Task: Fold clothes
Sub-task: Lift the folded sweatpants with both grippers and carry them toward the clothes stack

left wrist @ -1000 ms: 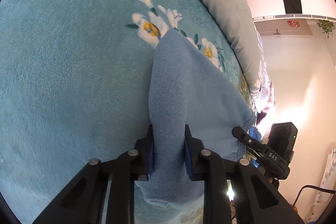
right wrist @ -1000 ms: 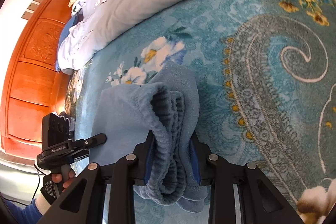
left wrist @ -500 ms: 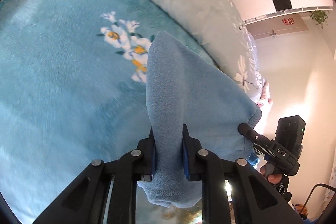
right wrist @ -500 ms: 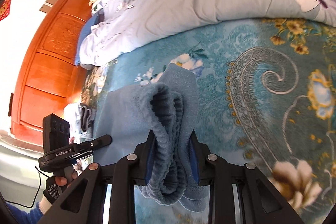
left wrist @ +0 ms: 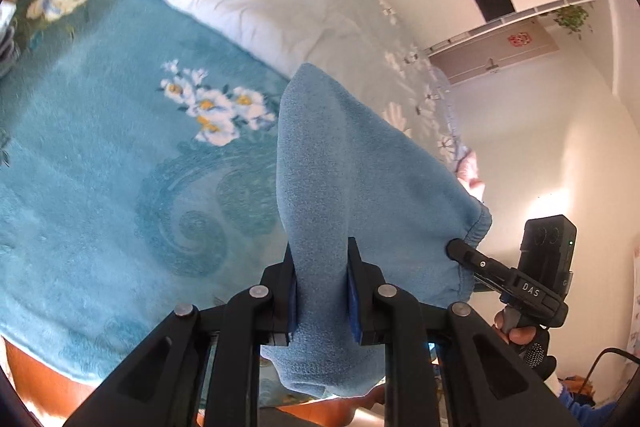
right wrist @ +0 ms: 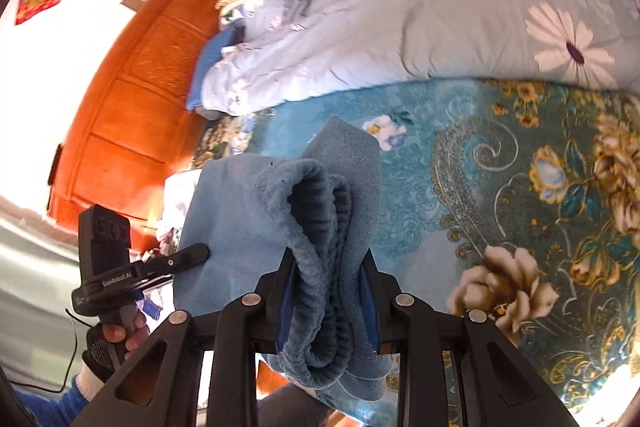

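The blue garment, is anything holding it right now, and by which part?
Both grippers hold the blue garment: the right gripper is shut on its ribbed elastic band, bunched, and the left gripper on a plain fold near an edge.

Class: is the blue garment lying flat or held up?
Held up: the blue garment hangs doubled between both grippers' jaws, above the teal blanket.
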